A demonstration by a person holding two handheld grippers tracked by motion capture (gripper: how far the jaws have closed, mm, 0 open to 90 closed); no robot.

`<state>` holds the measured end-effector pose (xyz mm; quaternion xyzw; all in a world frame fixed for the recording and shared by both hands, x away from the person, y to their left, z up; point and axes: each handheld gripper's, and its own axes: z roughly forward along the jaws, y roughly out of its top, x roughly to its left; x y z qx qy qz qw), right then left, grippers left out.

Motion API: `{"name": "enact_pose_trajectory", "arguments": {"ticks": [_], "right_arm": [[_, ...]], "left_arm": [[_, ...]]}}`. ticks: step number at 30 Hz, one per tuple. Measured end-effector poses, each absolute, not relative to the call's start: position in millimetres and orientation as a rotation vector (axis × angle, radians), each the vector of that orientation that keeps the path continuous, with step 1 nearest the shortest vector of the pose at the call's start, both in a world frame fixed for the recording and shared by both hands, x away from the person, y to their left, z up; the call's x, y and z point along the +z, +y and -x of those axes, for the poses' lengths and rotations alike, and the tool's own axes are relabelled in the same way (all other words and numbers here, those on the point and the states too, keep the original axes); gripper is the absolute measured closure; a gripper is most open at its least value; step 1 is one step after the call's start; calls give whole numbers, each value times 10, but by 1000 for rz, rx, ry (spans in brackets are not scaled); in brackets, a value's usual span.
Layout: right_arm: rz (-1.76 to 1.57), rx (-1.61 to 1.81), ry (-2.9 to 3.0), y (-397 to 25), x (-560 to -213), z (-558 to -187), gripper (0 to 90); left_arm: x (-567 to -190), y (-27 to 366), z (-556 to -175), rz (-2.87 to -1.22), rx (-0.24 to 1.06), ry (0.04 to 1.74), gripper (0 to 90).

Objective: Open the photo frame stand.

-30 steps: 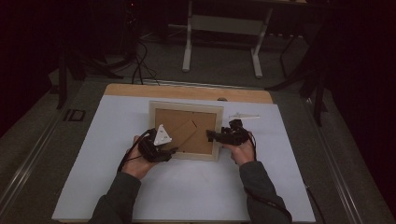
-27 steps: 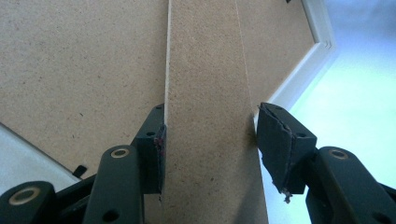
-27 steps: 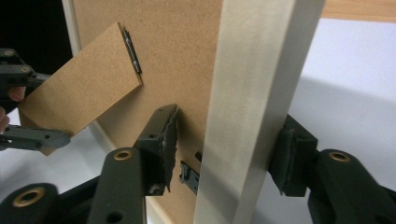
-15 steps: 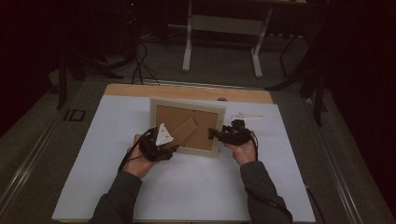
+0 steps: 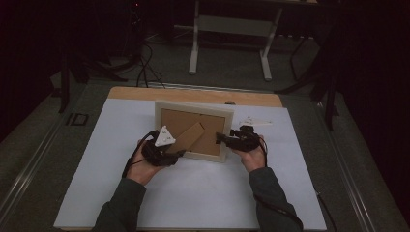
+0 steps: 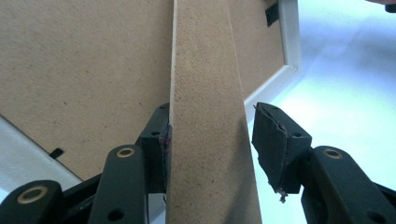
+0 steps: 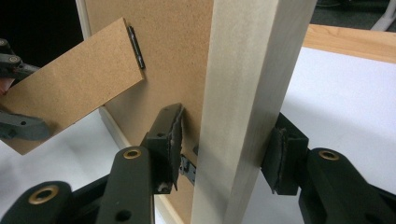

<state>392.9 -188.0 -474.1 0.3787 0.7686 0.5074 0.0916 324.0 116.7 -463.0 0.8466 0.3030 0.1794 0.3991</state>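
Observation:
A pale wooden picture frame (image 5: 193, 107) stands nearly upright on its lower edge on the white table (image 5: 203, 193), brown back toward me. Its cardboard stand (image 5: 191, 137) swings out from the back. My left gripper (image 5: 180, 153) is open around the stand's free end (image 6: 205, 140): the left pad touches it and the right pad stands slightly off it. My right gripper (image 5: 220, 137) is shut on the frame's right side rail (image 7: 247, 70), one pad on the front and one at the back. The stand (image 7: 74, 79) slants left from its hinge.
A few small white pieces (image 5: 256, 121) lie on the table behind the right hand. A bare wooden strip (image 5: 193, 95) runs along the far edge. Beyond it are a metal stand's legs (image 5: 196, 53) and cables (image 5: 145, 63) on the dark floor.
The frame has tilted up from leaning low to nearly upright. Both hands have stayed on it, rising a little with it, and the stand has swung further out.

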Motion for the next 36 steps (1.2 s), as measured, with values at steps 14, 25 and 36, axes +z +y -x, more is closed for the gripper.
{"name": "enact_pose_trajectory", "arguments": {"ticks": [14, 25, 36], "right_arm": [[-1076, 1503, 2268, -1874, -4732, -3906, 539], [-1045, 1473, 2264, -1893, -4718, -3889, 527], [-1071, 1501, 2237, -1931, -4707, -3882, 529]], "left_arm": [[-4574, 1263, -3251, -2052, 327, 776, 587], [-4626, 1235, -3257, -2097, 306, 770, 723], [-4686, 1210, -3276, -2082, 341, 809, 739]]}}
